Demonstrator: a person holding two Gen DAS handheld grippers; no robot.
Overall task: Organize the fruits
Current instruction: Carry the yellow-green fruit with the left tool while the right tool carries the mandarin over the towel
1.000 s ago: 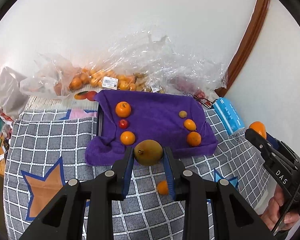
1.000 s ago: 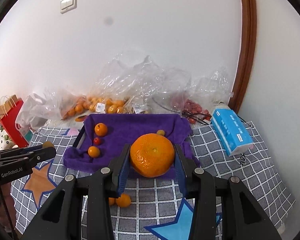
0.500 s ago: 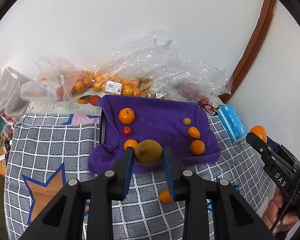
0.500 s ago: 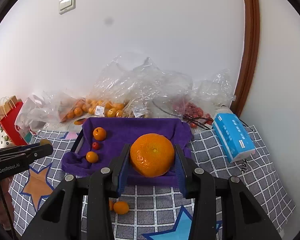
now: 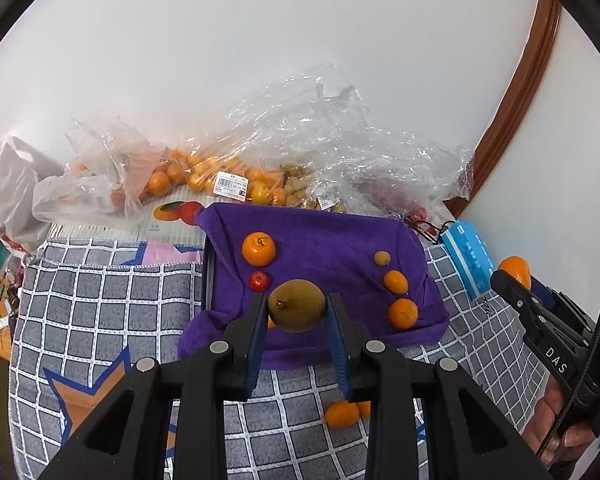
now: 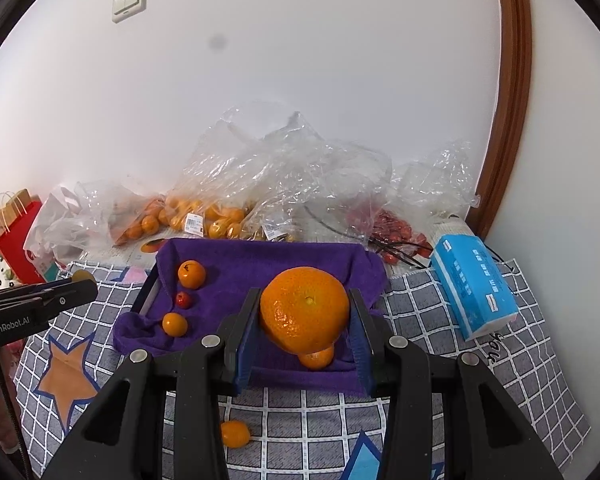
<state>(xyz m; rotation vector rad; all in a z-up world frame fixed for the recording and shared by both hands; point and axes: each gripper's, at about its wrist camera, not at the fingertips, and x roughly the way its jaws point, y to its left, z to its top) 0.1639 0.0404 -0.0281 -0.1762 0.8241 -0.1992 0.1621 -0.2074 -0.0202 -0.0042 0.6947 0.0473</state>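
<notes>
left gripper [image 5: 297, 312] clamped on olive-brown fruit [image 5: 297, 305], over purple towel [image 5: 332, 240] front-left | firm, smooth, round: grip at widest part | right gripper [image 6: 305, 316] clamped on big orange [image 6: 304, 308], over towel front-right | heavier, rind yields: squeeze gently

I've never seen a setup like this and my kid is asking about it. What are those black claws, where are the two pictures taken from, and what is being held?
No robot here: a person holds a two-finger clamp tool in each hand, each with a wide-angle camera looking along its fingers. So one picture is from the left tool, one from the right.

The left gripper is shut on a brownish-green fruit. The right gripper is shut on a large orange. Both hover near a purple towel laid over a tray on a checked cloth. On the towel lie small oranges and a small red fruit. Plastic bags of fruit and a blue tissue pack sit nearby.
</notes>
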